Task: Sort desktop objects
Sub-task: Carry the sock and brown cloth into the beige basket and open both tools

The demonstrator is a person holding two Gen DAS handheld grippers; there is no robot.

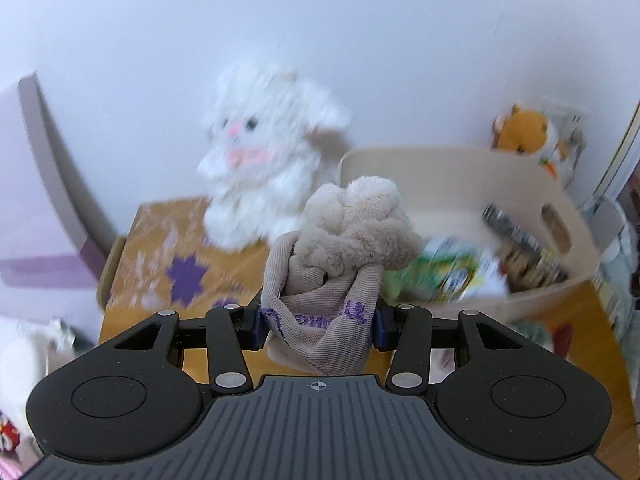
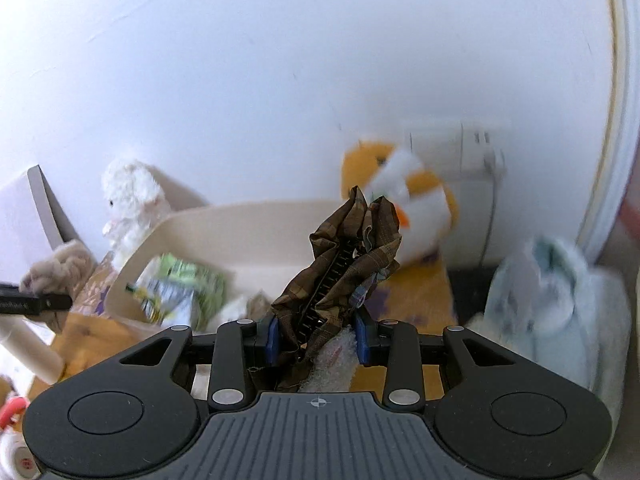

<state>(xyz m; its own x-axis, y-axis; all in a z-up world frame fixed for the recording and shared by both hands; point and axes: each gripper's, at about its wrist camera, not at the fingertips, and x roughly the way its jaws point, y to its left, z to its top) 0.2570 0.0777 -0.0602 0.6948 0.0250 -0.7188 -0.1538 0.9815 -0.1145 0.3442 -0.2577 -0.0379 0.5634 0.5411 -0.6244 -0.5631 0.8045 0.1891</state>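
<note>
My left gripper [image 1: 318, 326] is shut on a beige plush toy [image 1: 352, 224] wrapped in grey-beige cloth with purple lettering, held up in front of a cream storage bin [image 1: 460, 184]. The same toy shows at the far left of the right wrist view [image 2: 56, 268]. My right gripper [image 2: 316, 338] is shut on a brown plaid hair clip [image 2: 344, 256] with black teeth, held above the cream bin [image 2: 256, 224].
A white plush bunny [image 1: 260, 160] sits on a yellow patterned box [image 1: 168, 264]. An orange plush [image 1: 524, 130] stands behind the bin against the white wall. Green packets [image 1: 444, 268] and a dark item lie in the bin. A pale blue fluffy item [image 2: 552, 292] lies at right.
</note>
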